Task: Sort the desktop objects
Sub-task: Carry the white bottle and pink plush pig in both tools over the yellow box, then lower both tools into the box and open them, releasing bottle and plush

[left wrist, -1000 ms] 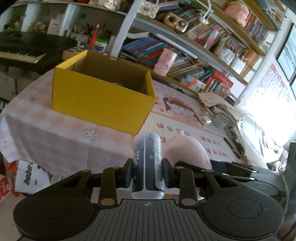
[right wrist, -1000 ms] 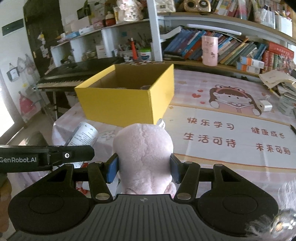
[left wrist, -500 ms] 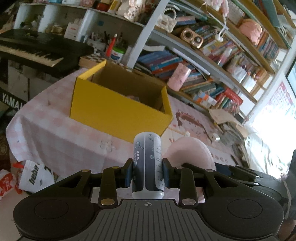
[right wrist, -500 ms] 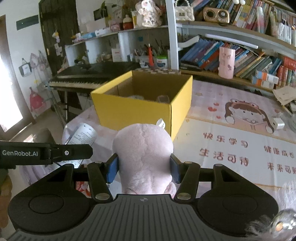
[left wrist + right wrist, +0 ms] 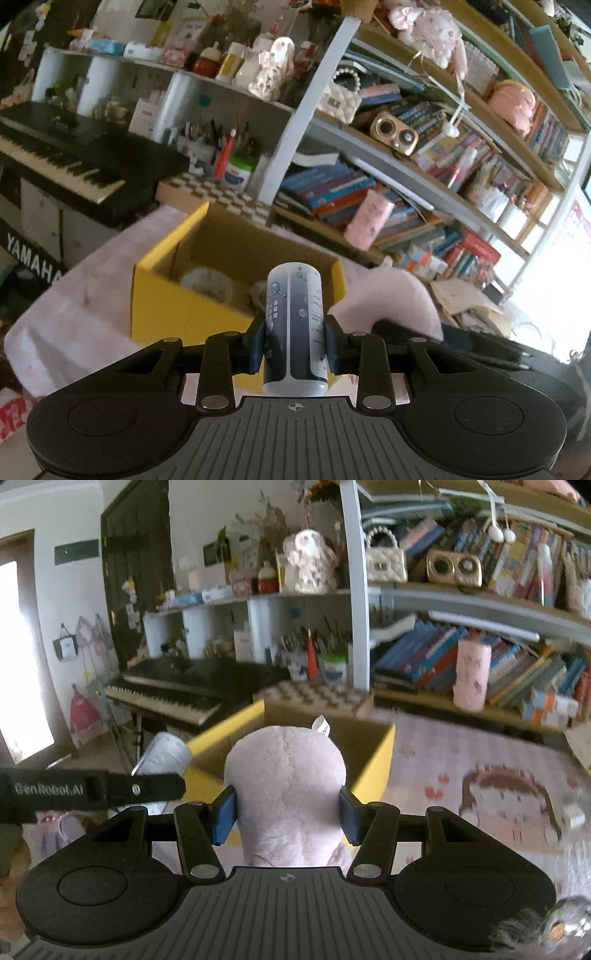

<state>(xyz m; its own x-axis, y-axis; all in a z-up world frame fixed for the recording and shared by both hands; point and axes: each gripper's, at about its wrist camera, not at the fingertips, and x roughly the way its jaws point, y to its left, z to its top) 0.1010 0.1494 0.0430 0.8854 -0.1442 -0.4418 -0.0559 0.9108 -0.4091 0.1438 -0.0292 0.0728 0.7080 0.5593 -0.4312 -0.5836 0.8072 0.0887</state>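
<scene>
Both grippers carry objects near the yellow box [image 5: 192,306].
Only the left wrist view shows a bowl-like item [image 5: 207,282] inside the box. The left gripper [image 5: 294,341] clamps a grey bottle [image 5: 295,325]; the right gripper [image 5: 287,814] squeezes a pink plush toy [image 5: 286,786].

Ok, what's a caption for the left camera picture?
Left hand-held gripper carries a grey cylindrical bottle toward the open yellow cardboard box.
</scene>
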